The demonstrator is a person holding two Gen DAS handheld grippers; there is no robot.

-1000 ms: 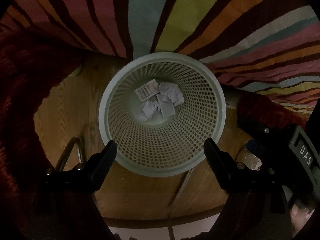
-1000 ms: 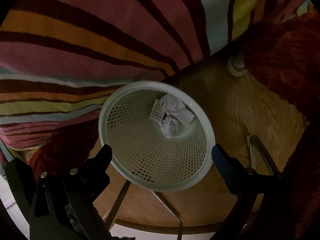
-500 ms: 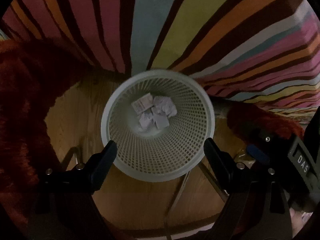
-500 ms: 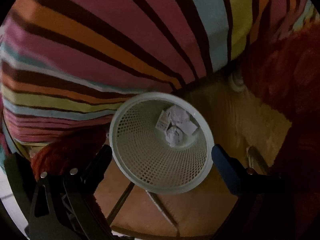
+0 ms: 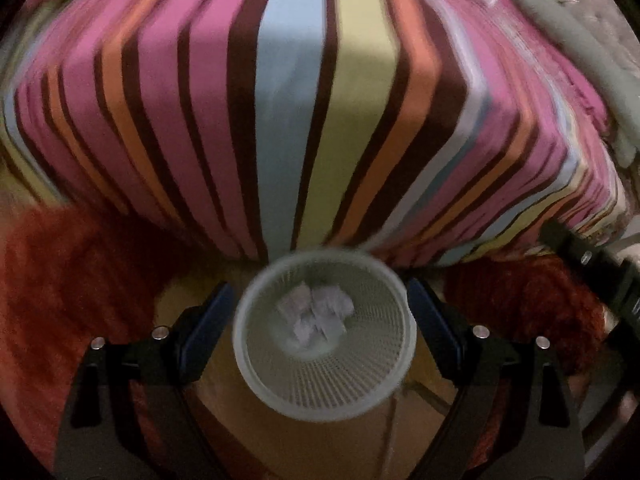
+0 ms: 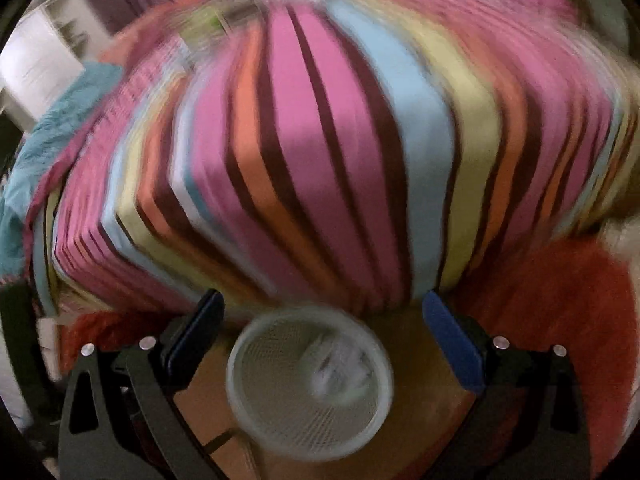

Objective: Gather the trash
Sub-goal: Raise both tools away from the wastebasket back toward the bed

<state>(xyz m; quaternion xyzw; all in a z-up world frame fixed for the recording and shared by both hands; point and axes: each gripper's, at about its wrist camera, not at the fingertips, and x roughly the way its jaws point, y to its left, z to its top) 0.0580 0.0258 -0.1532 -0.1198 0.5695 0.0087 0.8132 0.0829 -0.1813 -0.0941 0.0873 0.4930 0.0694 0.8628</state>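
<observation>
A white mesh wastebasket stands on the wooden floor, low in both views; it shows in the right wrist view too. Several crumpled white papers lie at its bottom, blurred in the right wrist view. My left gripper is open and empty, well above the basket, its fingers framing it. My right gripper is also open and empty, high above the basket. Both views are motion-blurred.
A bed with a striped multicolour cover fills the upper part of both views. A red shaggy rug lies on both sides of the basket. A teal blanket lies on the bed's left; a grey cloth at top right.
Both grippers have risen and tilted up away from the basket, which now looks smaller and lower in view. The top of the bed has come into sight. Both stay open.
</observation>
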